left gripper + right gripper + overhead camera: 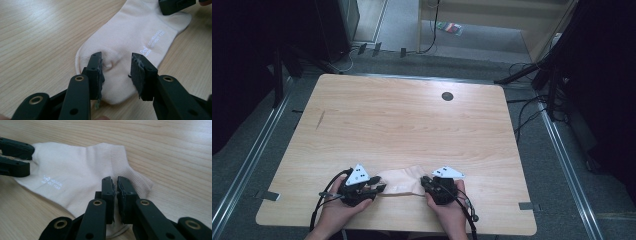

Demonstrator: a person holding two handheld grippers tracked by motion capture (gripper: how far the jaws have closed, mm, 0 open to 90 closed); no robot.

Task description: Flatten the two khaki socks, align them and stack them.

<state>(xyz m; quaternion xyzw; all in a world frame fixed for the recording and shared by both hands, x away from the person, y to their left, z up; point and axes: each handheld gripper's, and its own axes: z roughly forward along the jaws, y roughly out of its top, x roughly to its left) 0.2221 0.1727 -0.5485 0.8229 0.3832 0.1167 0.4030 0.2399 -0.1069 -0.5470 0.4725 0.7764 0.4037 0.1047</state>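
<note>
From the high view, you have one cream sock [399,181] lying flat near the front edge of the bench [402,120], between your two hands. Your left claw [377,189] sits at one end of it and your right claw [426,183] at the other. There is one sock, two claws, and one dark round plug [447,96] far up the bench, well away from the work.

In the left gripper view, your left claw [116,67] stands partly open over the end of the sock [130,40], with a small pucker of cloth rising between the jaws and a clear gap on either side. It isn't gripping yet. To do this well, lower it a touch and close squarely on that pucker so you catch the top layer cleanly, not a thin edge that could slip out. The tip of the other claw [175,5] rests on the far end.

In the right gripper view, your right claw [115,182] is nearly closed, jaws almost together, pinching a fold of the sock [75,170] near its ribbed end. Keep that pinch steady and low while the left one takes hold, so the cloth stays taut between them. The left claw [23,157] shows at the far end, jaws apart.
</note>
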